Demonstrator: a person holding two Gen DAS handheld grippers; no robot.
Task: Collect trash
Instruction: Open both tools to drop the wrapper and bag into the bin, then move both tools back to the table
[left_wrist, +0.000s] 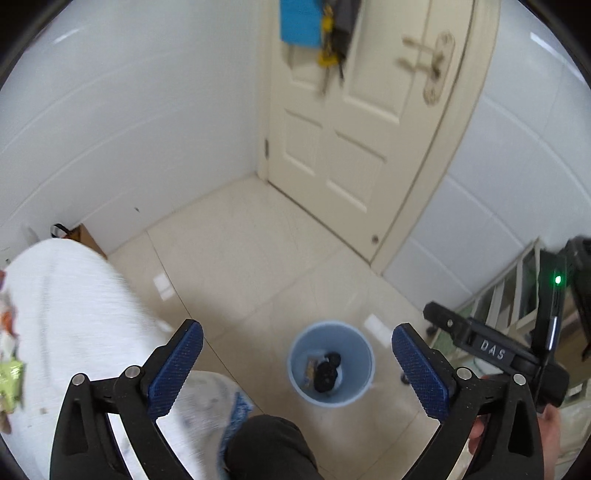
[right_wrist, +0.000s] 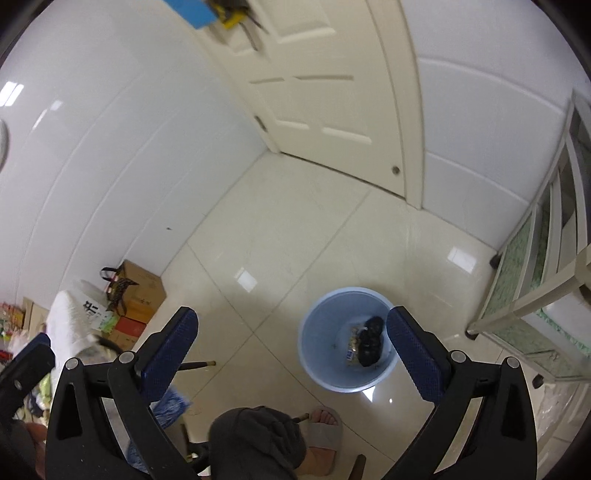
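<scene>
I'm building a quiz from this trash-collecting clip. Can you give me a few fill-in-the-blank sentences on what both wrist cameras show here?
1. The round light-blue plastic bin stands on the tiled ____.
2. Both the left tongs and the right tongs are ____ and hold nothing.
3. The cream panelled door behind the bin is ____.
4. The bin already holds a black lump and a printed ____.

Missing words: floor; open; closed; wrapper

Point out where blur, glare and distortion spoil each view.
Left wrist view: motion blur smears the white cloth and door handle; the blue bin stays fairly sharp. Right wrist view: sharper, glare patches on the floor tiles, fisheye bending the wall lines.
</scene>
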